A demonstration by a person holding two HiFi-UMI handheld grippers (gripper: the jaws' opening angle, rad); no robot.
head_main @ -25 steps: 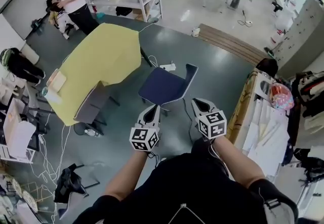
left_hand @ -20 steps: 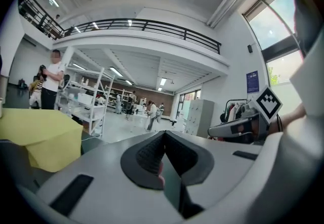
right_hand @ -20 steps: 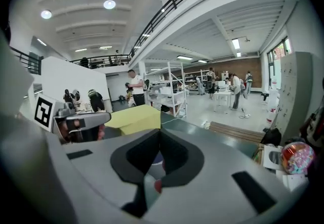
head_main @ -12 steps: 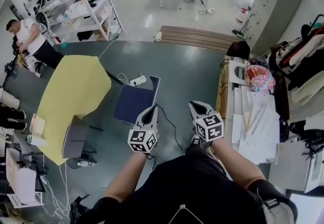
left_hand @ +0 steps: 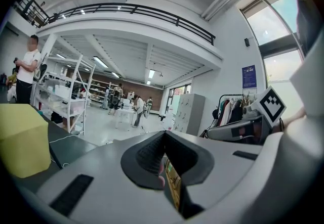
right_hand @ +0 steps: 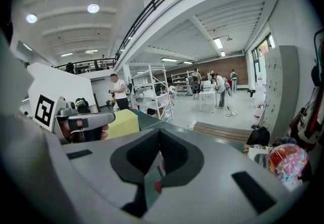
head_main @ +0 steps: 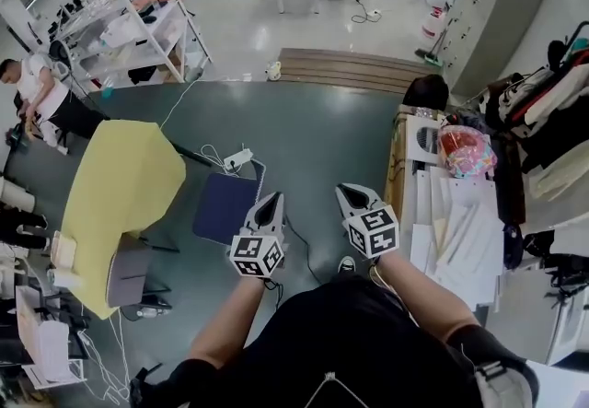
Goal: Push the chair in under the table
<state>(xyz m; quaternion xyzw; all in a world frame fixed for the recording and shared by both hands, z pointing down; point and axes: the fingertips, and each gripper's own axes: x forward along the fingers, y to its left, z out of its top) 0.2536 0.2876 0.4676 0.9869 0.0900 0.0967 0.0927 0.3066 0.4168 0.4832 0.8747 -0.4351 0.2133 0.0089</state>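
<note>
Looking down past the person's dark top and bare forearms, the left gripper (head_main: 271,201) and right gripper (head_main: 346,192) reach forward side by side. Each has its jaws pressed together on nothing, and both gripper views show closed pads with only the room beyond.

Just past the left gripper's tip stands the chair (head_main: 224,206), on the dark floor beside the right edge of the yellow-covered table (head_main: 121,178). Its seat is still wholly out in the open. No view shows whether the tip touches it.

The blue seat faces the table and the backrest (head_main: 260,178) is on the grippers' side, so the chair's front-to-back line runs left to right across the view.

This looks like the approach step. Next, probably, the closed tips must meet the backrest squarely and press leftward so the chair slides straight under.

Farther off stands a white shelf rack (head_main: 138,19).
</note>
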